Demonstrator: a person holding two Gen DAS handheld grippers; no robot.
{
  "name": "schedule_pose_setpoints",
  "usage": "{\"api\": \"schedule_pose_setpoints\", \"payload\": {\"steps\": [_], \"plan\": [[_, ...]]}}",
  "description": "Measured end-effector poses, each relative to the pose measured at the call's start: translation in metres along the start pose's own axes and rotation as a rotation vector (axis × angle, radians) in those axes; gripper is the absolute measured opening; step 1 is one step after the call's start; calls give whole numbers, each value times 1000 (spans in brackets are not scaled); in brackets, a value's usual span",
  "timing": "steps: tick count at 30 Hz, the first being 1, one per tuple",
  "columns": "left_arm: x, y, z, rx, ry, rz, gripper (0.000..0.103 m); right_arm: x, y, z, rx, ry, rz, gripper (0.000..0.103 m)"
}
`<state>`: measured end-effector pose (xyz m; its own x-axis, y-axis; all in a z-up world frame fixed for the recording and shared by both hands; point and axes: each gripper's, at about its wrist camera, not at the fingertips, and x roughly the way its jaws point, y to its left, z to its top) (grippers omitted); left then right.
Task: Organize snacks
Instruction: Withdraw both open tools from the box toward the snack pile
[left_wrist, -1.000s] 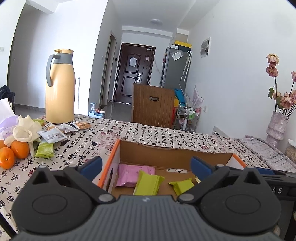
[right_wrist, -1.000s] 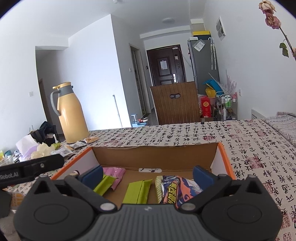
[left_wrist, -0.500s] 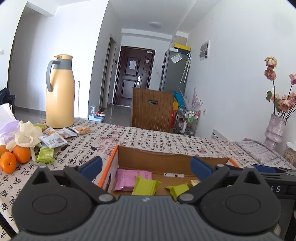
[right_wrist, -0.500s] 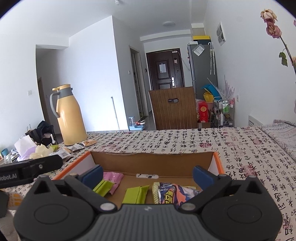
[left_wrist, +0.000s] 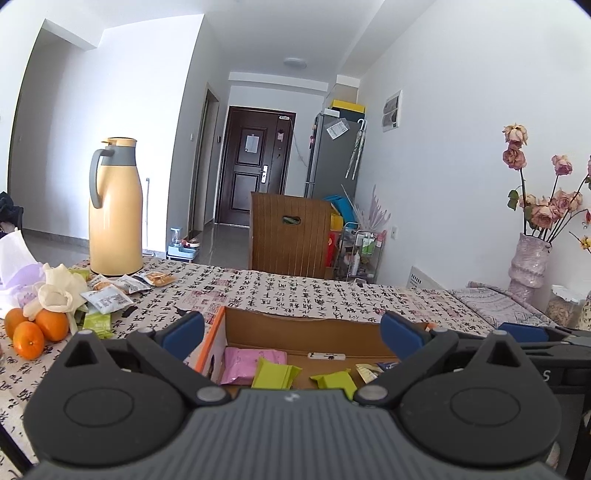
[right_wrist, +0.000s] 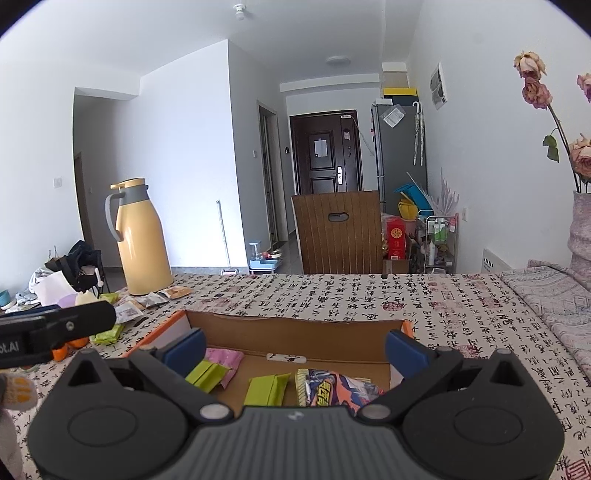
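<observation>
An open cardboard box with an orange rim (left_wrist: 295, 323) (right_wrist: 295, 328) sits on the patterned tablecloth right in front of both grippers. It holds a pink packet (left_wrist: 242, 363) (right_wrist: 225, 358), green packets (left_wrist: 275, 373) (right_wrist: 267, 389) and an orange-blue snack bag (right_wrist: 332, 389). My left gripper (left_wrist: 293, 328) is open and empty above the box's near edge. Beside it, my right gripper (right_wrist: 295, 345) is open and empty too. More loose snack packets (left_wrist: 110, 295) (right_wrist: 129, 310) lie left of the box near the jug.
A tall yellow thermos jug (left_wrist: 114, 210) (right_wrist: 138, 236) stands at the table's far left. Oranges (left_wrist: 35, 330) and a cloth flower (left_wrist: 59, 291) lie at the left edge. A vase of dried roses (left_wrist: 528, 262) is at the right. A wooden chair back (left_wrist: 290, 234) is behind the table.
Both grippers have risen and pulled back a little, so the box sits lower and smaller in both views. Both stay open. Nothing in the box has moved.
</observation>
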<state>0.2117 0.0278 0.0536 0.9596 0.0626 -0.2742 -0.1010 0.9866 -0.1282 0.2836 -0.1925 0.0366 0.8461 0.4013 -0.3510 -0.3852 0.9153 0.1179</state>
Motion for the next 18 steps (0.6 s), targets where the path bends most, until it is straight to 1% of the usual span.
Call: {"api": "schedule_pose_setpoints", "payload": {"steps": [10,18], "plan": [[-36,4,-11,9,19,6,103,-40,2,-19,12,18,1,103],[-63,9,-27,-6,38,15,103,-73,3,-41,27,28,-1,103]]}}
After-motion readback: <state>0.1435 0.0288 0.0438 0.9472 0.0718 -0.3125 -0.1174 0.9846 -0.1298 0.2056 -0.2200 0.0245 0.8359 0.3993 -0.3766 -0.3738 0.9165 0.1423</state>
